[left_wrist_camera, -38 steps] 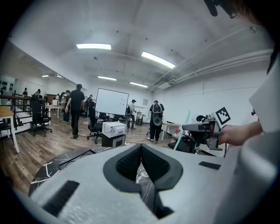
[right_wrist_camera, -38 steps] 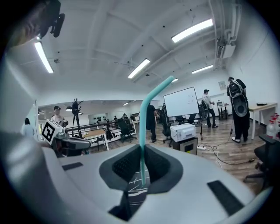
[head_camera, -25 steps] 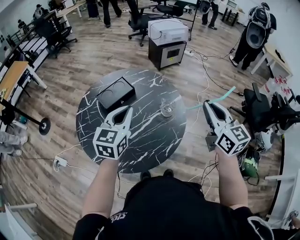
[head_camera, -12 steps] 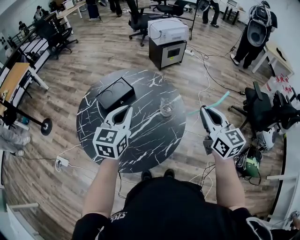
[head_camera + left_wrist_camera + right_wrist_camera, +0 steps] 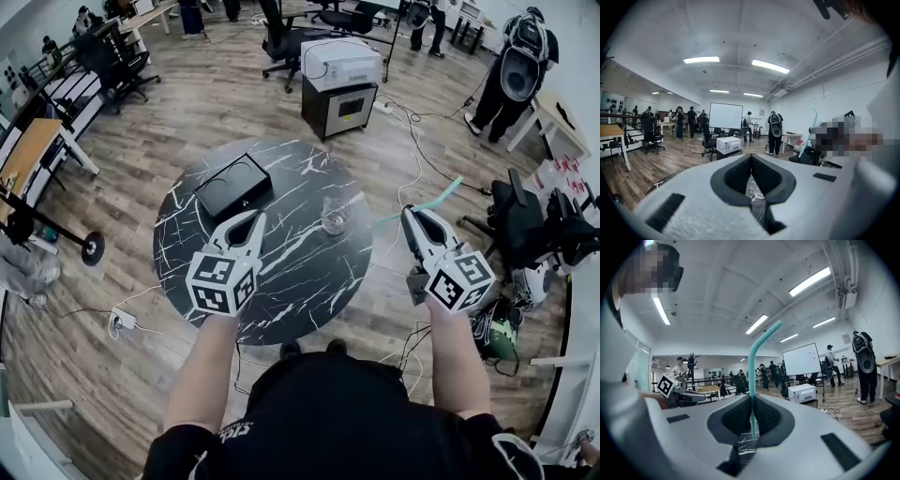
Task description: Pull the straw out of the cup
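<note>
A clear glass cup (image 5: 335, 217) stands on the round black marble table (image 5: 281, 300), right of its middle. The teal straw (image 5: 422, 204) is out of the cup and hangs in the air beyond the table's right edge, slanting up to the right. My right gripper (image 5: 410, 216) is shut on it, and the right gripper view shows the straw (image 5: 752, 380) pinched between the pads with its bent top above. My left gripper (image 5: 255, 221) hovers over the table left of the cup, jaws shut on nothing. Through its jaws I glimpse the cup (image 5: 754, 192).
A black box (image 5: 232, 186) lies on the table's far left part. Beyond the table stand a white printer on a black cabinet (image 5: 339, 80) and office chairs (image 5: 539, 220). Cables (image 5: 412, 141) run over the wooden floor. People (image 5: 520, 61) stand further off.
The right gripper with the straw has shifted only slightly. The left gripper and the cup have stayed where they were.
</note>
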Demonstrator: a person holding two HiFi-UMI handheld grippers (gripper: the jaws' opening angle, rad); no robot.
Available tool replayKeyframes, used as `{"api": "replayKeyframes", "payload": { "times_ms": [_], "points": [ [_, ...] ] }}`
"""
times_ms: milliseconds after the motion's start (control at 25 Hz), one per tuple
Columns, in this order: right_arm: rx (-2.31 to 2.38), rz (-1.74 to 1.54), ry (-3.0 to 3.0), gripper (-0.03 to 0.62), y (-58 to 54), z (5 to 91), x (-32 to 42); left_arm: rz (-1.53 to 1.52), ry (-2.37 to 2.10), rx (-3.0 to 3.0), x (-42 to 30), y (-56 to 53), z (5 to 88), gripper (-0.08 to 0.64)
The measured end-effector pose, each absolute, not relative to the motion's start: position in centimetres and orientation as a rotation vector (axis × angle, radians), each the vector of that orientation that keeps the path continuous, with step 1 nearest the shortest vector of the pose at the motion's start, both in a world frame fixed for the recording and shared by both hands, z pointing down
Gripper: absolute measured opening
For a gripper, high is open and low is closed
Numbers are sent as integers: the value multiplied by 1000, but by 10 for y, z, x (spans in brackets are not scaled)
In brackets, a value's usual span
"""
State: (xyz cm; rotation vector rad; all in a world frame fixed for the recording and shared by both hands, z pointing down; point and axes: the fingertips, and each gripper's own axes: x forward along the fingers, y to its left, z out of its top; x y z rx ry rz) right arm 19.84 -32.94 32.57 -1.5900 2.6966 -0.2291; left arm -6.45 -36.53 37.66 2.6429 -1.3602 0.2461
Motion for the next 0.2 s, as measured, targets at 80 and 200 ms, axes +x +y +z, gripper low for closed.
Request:
{"api": "replayKeyframes", "payload": {
  "times_ms": [80, 200],
  "points": [
    [-1584, -225, 2695, 23, -330, 323, 197, 247, -1363, 2642, -66, -365, 377, 11],
    [-1578, -218, 2692, 23, -330, 319, 195, 247, -1364, 2643, -68, -365, 377, 11]
  ]
}}
